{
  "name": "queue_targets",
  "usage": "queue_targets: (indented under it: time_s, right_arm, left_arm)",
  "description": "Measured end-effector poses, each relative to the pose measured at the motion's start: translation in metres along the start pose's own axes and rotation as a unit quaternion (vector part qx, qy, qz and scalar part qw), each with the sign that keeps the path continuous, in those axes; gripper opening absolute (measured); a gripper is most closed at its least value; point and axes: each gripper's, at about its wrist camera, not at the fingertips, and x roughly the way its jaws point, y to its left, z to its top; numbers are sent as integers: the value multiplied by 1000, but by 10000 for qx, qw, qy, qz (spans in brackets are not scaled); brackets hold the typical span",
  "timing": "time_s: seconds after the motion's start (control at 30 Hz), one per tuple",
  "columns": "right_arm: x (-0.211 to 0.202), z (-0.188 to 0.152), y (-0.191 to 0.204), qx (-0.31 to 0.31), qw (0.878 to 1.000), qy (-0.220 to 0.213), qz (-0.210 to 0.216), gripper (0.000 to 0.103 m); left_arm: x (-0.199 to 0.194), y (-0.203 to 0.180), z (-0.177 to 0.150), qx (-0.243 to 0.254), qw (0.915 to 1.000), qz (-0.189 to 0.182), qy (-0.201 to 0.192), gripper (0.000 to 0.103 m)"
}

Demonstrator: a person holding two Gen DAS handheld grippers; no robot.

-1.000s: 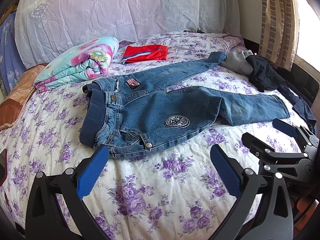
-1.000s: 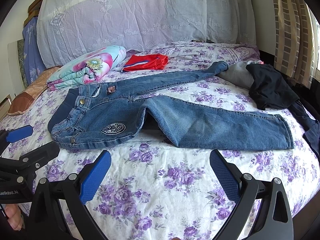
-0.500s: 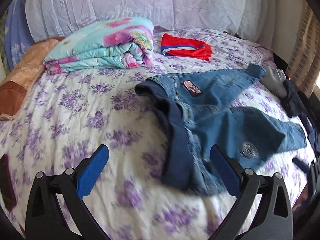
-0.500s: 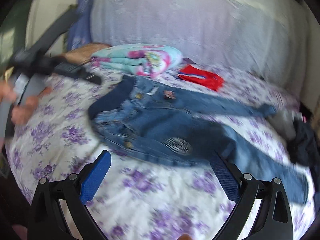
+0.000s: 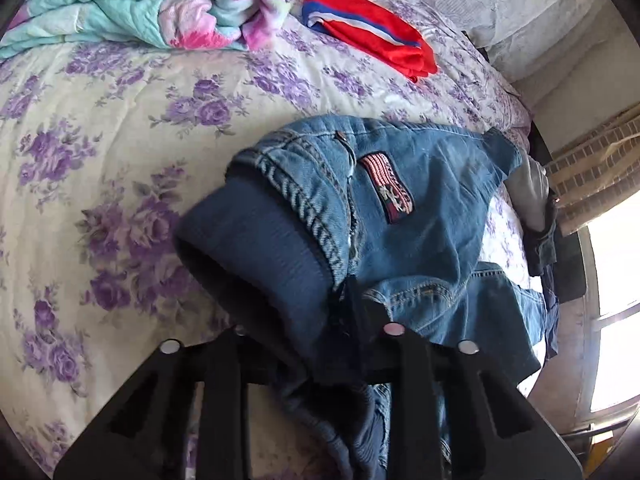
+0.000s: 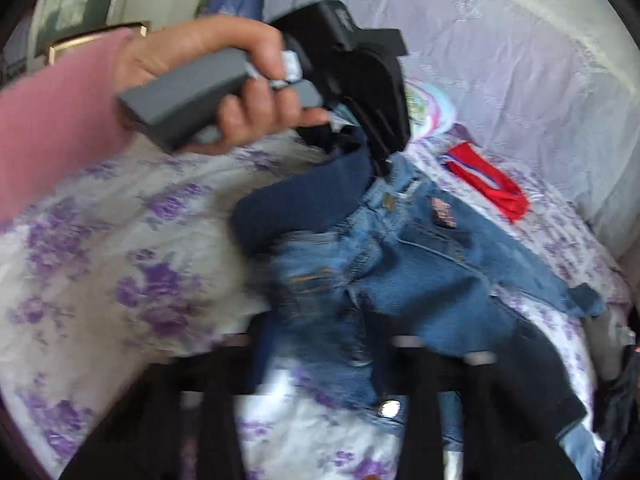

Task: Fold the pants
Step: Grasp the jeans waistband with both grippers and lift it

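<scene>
The blue denim pants (image 5: 424, 216) with a dark knit waistband (image 5: 256, 240) lie bunched on the bed. My left gripper (image 5: 320, 344) is shut on the waistband at its near corner, cloth pinched between the jaws. In the right wrist view the pants (image 6: 400, 264) are lifted at the waist; the left gripper (image 6: 380, 160) is seen from outside, held by a hand, gripping the far waistband corner. My right gripper (image 6: 324, 364) is shut on the near side of the waist; the frame is blurred.
The floral bedsheet (image 5: 120, 152) covers the bed. A folded floral blanket (image 5: 160, 4) and a folded red garment (image 5: 372, 36) lie at the back. Dark clothes (image 5: 548, 240) are piled at the right edge by the curtain (image 5: 592, 168).
Both grippers were open above the flat pants. They moved to the waist end, closed on the waistband, and the waist is now lifted and bunched.
</scene>
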Motion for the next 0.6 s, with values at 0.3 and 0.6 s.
queue_targets:
  time_s: [0.3, 0.6]
  right_arm:
    - [-66, 42, 34, -317, 9957, -788, 377, 14]
    - [-33, 21, 86, -236, 9792, -194, 2006, 74]
  left_arm:
    - [-98, 6, -20, 328, 9948, -232, -932, 17]
    - [-92, 108, -87, -509, 9929, 615, -884, 54]
